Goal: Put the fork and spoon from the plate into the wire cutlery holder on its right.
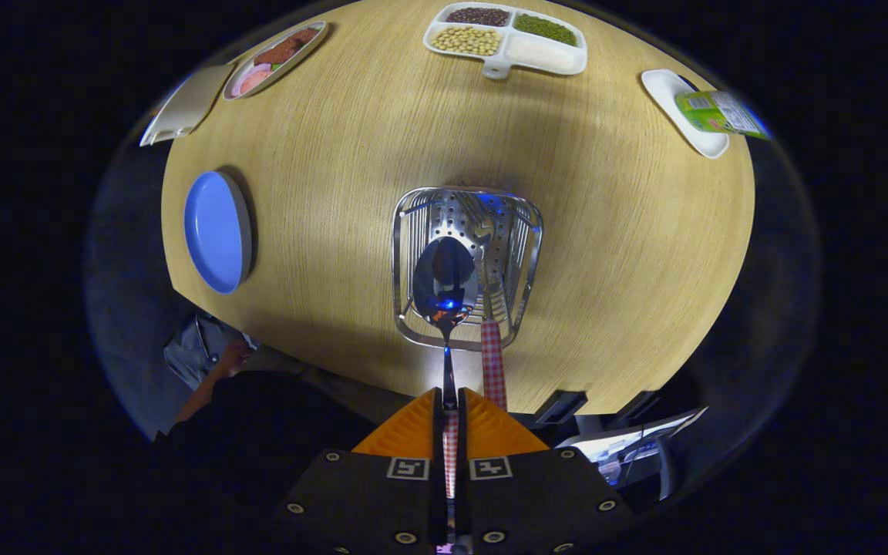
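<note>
While the hand-held gripper (pixel 449 401) pinches the spoon (pixel 445 281) by its handle above the wire cutlery holder (pixel 467 266) at centre, the blue plate (pixel 216 231) lies bare left on the wooden tabletop (pixel 629 254).

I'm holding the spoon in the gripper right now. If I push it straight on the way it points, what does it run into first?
The gripper is shut on the spoon, whose bowl hangs over the open wire cutlery holder. Straight on, the spoon would likely meet the holder's perforated inside first, near the fork already standing there. Depth is hard to judge.
</note>
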`<state>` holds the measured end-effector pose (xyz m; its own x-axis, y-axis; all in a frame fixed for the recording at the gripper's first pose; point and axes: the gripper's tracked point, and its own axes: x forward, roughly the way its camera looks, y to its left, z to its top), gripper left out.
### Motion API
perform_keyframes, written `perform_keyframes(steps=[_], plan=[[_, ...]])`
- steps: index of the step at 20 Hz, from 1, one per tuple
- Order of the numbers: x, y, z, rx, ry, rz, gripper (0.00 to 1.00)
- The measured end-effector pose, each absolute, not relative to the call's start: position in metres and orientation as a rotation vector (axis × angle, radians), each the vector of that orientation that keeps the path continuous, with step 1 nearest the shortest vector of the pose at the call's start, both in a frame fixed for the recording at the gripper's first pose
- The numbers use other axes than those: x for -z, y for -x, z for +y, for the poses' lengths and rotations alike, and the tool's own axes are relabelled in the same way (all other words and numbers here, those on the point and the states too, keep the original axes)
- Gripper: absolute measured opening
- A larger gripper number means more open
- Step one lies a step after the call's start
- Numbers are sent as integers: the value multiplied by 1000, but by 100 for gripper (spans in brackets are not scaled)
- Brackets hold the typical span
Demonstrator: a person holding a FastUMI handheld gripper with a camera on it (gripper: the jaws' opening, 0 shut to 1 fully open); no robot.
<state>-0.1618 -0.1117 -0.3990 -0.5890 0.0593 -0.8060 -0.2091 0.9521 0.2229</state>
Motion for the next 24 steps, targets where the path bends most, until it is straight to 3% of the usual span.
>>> perform_keyframes(steps=[6, 14, 20, 24], plan=[[398, 155, -104, -490, 174, 2274, 4], [403, 138, -102, -473, 142, 2289, 11], [394, 111, -88, -451, 43, 2128, 24], [386, 64, -58, -426, -131, 1833, 36]])
